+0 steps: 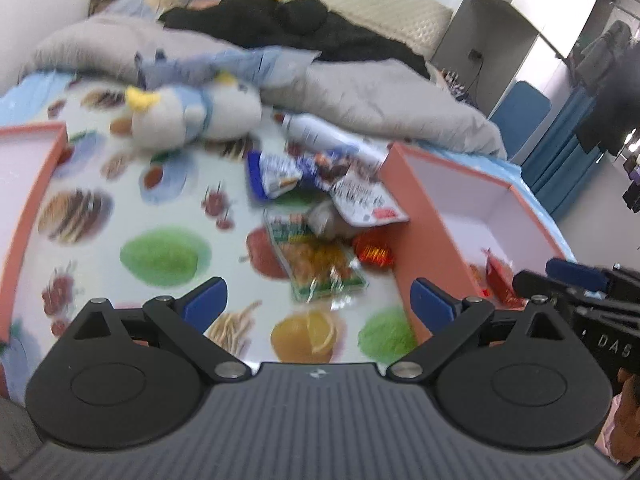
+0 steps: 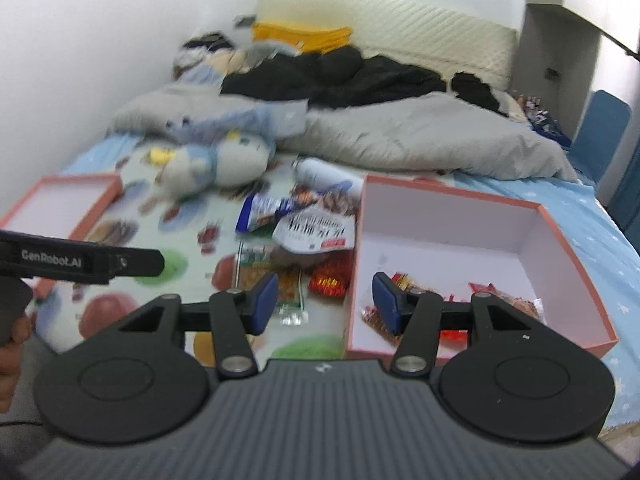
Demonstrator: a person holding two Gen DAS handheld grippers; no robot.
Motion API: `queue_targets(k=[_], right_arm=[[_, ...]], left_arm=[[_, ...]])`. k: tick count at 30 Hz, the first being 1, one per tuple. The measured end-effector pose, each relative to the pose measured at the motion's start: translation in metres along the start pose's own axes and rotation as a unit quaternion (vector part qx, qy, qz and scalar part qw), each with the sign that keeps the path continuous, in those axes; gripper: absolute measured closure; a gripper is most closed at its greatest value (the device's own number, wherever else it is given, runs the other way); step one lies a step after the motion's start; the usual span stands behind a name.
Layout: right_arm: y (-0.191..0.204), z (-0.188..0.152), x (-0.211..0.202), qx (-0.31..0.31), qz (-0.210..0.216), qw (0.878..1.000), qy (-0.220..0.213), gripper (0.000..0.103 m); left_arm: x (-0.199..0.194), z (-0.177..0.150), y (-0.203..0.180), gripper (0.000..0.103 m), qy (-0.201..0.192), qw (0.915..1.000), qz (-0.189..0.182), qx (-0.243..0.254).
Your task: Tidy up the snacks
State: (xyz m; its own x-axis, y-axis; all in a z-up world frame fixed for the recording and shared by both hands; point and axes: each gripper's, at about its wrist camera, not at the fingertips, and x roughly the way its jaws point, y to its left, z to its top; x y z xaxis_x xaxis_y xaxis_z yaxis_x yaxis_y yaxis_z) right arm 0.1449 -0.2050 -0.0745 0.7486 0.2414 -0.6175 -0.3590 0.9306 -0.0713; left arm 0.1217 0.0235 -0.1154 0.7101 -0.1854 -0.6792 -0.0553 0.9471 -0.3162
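Both tools, left tool (image 1: 318, 304) and right tool (image 2: 324, 302), are open and empty; a grab at the snack pile (image 1: 320, 236) could pinch two packets.

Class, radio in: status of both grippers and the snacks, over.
Left gripper open, empty. Right gripper open, empty. Snack pile loose beside pink box; few packets inside. Nothing blocking.

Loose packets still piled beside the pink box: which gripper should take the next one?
Left, probably: left gripper is open, empty and aimed at the green snack packet; right gripper straddles the pink box wall.
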Motion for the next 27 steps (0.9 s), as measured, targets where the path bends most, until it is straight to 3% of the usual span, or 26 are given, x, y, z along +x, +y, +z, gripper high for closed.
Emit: queue_targets(k=[6,10,16,20,27], right_arm=[[0.008,0.002,0.025,-0.055,0.003,0.998,0.018,0.049],[0.008,0.011,0.046,-0.110,0.008,0.994,0.023,0.050],[0.010,0.026,0.084,-0.208,0.022,0.977,0.035,0.050],[0.007,0.034,0.112,-0.245,0.049,0.967,0.044,0.050],[0.013,0.039,0.160,-0.305,0.073,0.948,0.055,0.050]], left_arm=[[0.037,-0.009,0.010,0.003,0.016,0.9997,-0.005,0.017],[0.065,-0.007,0.012,0.003,0.018,0.9989,-0.035,0.027],[0.115,-0.007,0.007,0.003,0.032,0.9953,-0.058,0.072],[0.148,-0.007,0.005,0.003,0.036,0.9939,-0.039,0.097],[0.189,0.002,-0.002,0.003,0.076,0.9778,-0.059,0.186]])
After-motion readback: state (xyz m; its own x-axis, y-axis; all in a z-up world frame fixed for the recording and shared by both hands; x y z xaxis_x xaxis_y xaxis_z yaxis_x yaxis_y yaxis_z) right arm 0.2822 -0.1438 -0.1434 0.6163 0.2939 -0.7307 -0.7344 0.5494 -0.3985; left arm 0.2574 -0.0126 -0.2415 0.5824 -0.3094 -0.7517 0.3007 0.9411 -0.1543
